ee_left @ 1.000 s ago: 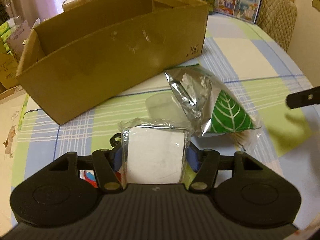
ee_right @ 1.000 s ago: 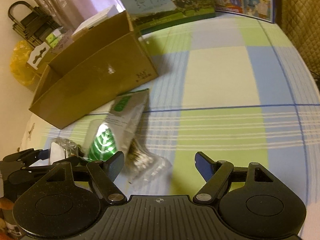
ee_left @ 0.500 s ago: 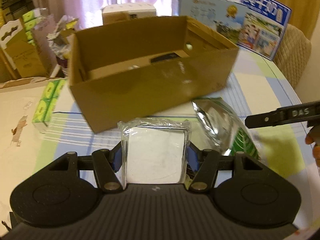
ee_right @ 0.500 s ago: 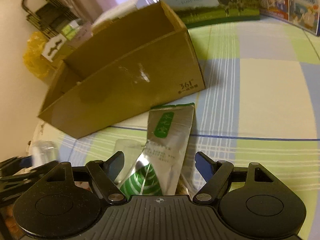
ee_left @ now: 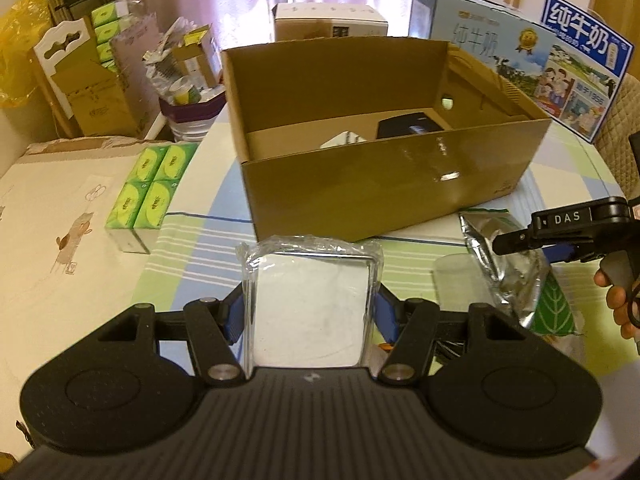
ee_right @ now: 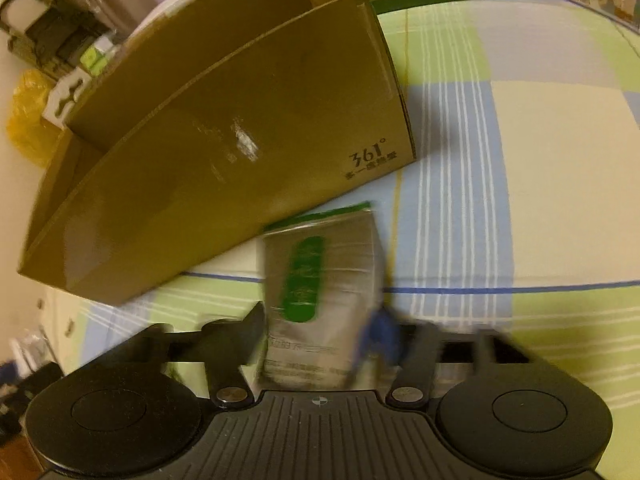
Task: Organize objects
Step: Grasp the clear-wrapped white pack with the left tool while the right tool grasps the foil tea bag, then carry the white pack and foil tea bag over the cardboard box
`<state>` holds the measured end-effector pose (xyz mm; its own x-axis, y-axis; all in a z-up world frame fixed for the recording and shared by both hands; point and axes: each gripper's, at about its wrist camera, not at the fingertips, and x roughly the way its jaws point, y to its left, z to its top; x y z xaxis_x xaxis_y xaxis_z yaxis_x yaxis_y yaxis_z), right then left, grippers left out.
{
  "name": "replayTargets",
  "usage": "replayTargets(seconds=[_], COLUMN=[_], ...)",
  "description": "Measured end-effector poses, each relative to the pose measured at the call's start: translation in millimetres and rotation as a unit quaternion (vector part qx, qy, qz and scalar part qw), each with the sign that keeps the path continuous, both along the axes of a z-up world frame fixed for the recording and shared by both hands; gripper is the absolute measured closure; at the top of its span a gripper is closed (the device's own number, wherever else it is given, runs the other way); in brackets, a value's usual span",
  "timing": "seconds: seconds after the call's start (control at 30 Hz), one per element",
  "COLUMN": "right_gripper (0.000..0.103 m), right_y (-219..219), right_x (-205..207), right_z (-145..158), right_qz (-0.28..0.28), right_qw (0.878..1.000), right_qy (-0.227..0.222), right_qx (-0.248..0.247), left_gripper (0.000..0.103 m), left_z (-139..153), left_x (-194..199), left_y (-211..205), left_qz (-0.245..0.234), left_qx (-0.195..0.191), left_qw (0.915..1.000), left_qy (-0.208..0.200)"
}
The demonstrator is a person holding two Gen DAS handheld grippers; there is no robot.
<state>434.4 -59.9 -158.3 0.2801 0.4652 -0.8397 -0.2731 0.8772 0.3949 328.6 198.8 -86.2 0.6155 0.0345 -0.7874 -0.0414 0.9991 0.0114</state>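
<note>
Left tool (ee_left: 310, 312): clamped on a clear wrapped white block (ee_left: 310, 304), carried above the counter (ee_left: 192, 248) just short of the cardboard box (ee_left: 384, 184).
Box: open-topped, straight ahead of the left tool, near wall facing it.
Silver pouch (ee_right: 320, 300): lay on the counter by the box's near right corner, long axis pointing toward the box.
Right tool (ee_right: 316, 336): jaws closing around the pouch's lower end; contact too blurred to confirm.
Nearer hand: the left one, judged ready to drop its load first.
</note>
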Motion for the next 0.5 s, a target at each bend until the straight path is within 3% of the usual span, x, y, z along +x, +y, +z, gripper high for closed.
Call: replayTargets(seconds=[0.5], right_gripper=[0.061], right_y=[-37.0], right_x=[-42.3], right_z=[50.9], right_qz=[0.038], right_qw=[0.996], right_qy=[-0.077], right_qx=[0.019], left_gripper=[0.045], left_z=[7.1], left_x=[0.3], left_y=[9.9], left_qz=[0.007], left_qx=[-0.002], left_qw=[1.0000], left_qy=[-0.006])
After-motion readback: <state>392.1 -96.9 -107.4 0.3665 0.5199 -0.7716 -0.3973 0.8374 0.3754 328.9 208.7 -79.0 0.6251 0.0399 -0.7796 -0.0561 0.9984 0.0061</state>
